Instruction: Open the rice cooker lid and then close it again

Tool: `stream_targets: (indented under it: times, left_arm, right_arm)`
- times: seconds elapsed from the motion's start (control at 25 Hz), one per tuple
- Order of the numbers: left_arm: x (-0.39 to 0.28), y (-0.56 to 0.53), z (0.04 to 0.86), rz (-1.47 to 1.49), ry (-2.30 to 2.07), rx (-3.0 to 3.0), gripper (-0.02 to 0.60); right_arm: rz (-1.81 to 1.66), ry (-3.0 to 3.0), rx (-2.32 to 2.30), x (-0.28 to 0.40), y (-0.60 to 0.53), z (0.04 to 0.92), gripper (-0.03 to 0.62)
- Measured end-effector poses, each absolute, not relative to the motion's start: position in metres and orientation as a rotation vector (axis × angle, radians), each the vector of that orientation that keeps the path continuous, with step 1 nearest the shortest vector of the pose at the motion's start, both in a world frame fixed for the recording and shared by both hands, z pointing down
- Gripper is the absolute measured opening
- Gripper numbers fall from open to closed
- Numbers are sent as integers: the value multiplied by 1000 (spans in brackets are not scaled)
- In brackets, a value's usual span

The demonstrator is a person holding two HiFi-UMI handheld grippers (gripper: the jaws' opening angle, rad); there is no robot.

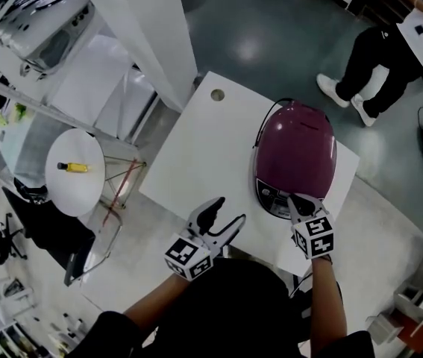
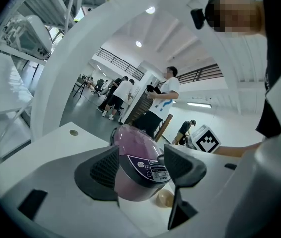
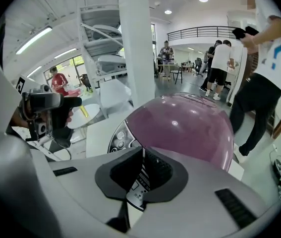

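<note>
A purple-lidded rice cooker sits on the white table with its lid down and its control panel facing me. My right gripper rests its tips on the cooker's front edge, just above the panel. In the right gripper view its jaws stand together with only a thin slit between them, nothing held, and the purple lid fills the view beyond. My left gripper hovers open over the table's near edge, to the left of the cooker. The cooker shows between its spread jaws, untouched.
A cable hole is at the table's far corner. A white pillar rises to the table's left. A small round table with a yellow object stands on the floor at the left. A person stands beyond the table at the upper right.
</note>
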State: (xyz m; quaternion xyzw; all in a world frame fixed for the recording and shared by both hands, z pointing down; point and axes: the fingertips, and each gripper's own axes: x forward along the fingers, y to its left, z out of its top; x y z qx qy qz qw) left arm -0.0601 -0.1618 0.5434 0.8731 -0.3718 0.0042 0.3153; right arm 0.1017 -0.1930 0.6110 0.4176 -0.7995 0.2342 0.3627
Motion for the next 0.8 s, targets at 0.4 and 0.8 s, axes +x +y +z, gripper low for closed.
stream_targets:
  times: [0.4, 0.8]
  left_arm:
    - [-59, -165, 544, 6, -978, 2294, 259]
    - [-59, -167, 541, 5, -974, 2317, 259]
  right_arm:
    - [617, -2031, 1056, 100, -190, 614, 9]
    - [495, -1999, 1052, 98, -190, 612, 8]
